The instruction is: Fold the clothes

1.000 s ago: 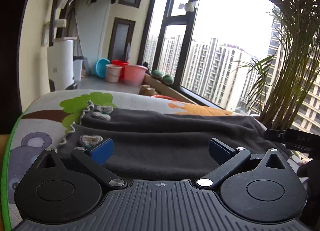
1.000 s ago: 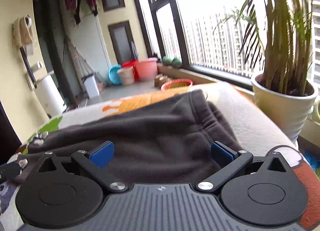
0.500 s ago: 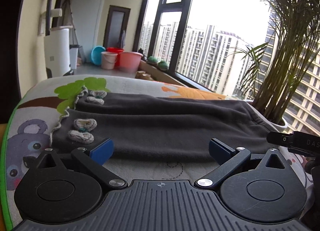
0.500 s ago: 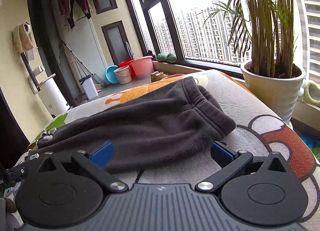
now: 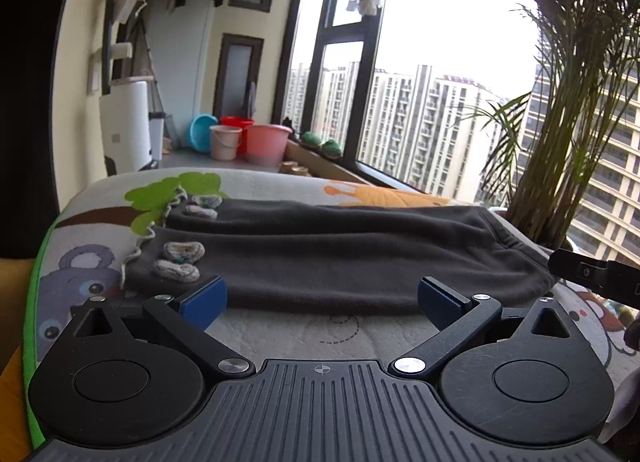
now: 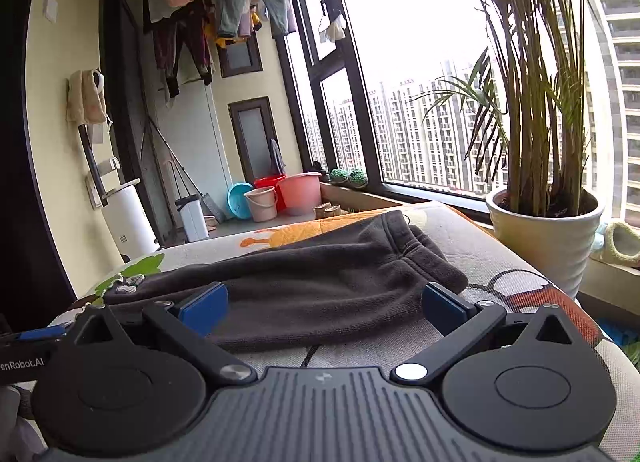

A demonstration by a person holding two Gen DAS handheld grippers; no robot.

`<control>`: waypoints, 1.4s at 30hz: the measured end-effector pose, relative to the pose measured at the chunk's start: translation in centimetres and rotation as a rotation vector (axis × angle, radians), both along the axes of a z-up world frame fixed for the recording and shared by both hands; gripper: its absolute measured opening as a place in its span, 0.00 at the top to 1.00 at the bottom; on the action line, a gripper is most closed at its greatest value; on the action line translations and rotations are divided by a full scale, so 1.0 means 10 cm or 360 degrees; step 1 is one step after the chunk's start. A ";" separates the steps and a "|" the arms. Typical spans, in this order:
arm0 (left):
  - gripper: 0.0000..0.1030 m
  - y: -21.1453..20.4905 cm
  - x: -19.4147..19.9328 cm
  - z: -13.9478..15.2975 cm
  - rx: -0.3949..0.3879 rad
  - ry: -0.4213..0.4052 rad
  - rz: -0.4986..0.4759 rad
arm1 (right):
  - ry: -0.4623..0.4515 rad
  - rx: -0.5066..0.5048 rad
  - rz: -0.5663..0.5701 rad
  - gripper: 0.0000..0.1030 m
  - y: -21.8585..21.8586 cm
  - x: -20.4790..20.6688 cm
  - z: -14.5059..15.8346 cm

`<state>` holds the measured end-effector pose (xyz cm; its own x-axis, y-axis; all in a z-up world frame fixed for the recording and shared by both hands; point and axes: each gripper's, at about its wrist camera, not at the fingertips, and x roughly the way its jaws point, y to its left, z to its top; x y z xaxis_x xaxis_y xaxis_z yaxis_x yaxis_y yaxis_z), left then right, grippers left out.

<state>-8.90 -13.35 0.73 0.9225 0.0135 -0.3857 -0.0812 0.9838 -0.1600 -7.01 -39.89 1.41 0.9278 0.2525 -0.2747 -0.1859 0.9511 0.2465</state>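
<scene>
Left claw [image 5: 322, 298]: spread wide, gripping nothing, poised low just short of near hem of dark grey fleece trousers [image 5: 340, 254]. Blue pads [image 5: 204, 300] level, clear of cloth.

Trousers: laid flat, lengthwise across cartoon-print mat [image 5: 80, 262], folded once so two layers run side by side. Cuff end at far left, carrying knitted paw-shaped patches [image 5: 178, 260] and a loose pale drawstring [image 5: 136, 250]. Waistband end at right, bulky and ribbed [image 6: 416, 258].

Right claw [image 6: 324, 304]: likewise spread, empty, hovering at near edge of waistband end; its black body visible at right margin of left wrist view [image 5: 592, 272].

Surroundings: pink bucket [image 5: 266, 142] and blue basin [image 5: 202, 132] on floor beyond; potted palm [image 6: 544, 238] just beside mat's right edge; laundry hanging overhead [image 6: 240, 10].

Step in hand, as judged: taking hold of near edge at both ends for next fold. Advice for doing well:
- Lower both claws until bottom pads slide under hem; pinch both layers together, not top layer alone.
- Grip near corners, left by patches, right at waistband, so cloth lifts taut and even.
- Keep drawstring out of left pinch.
- Raise both ends together, carry over in one arc, align edges before release.
- Thick waistband likely to resist; firmer closure needed there.
- Keep right claw clear of palm pot during swing.
</scene>
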 end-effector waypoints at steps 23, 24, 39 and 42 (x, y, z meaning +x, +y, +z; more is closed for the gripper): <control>0.00 -0.11 -0.13 0.00 0.0128 -0.0031 0.0019 | 0.0029 -0.0333 0.0131 0.00 0.35 -0.18 0.01; 0.00 -0.09 -0.12 0.00 0.0115 -0.0021 0.0026 | 0.0043 -0.0316 0.0129 0.00 0.33 -0.17 0.00; 0.00 -0.10 -0.12 -0.02 0.0114 -0.0015 0.0041 | 0.0039 -0.0242 0.0136 0.00 0.27 -0.22 0.04; 0.00 -0.12 -0.13 -0.02 0.0115 -0.0013 0.0043 | 0.0043 -0.0232 0.0138 0.00 0.27 -0.23 0.04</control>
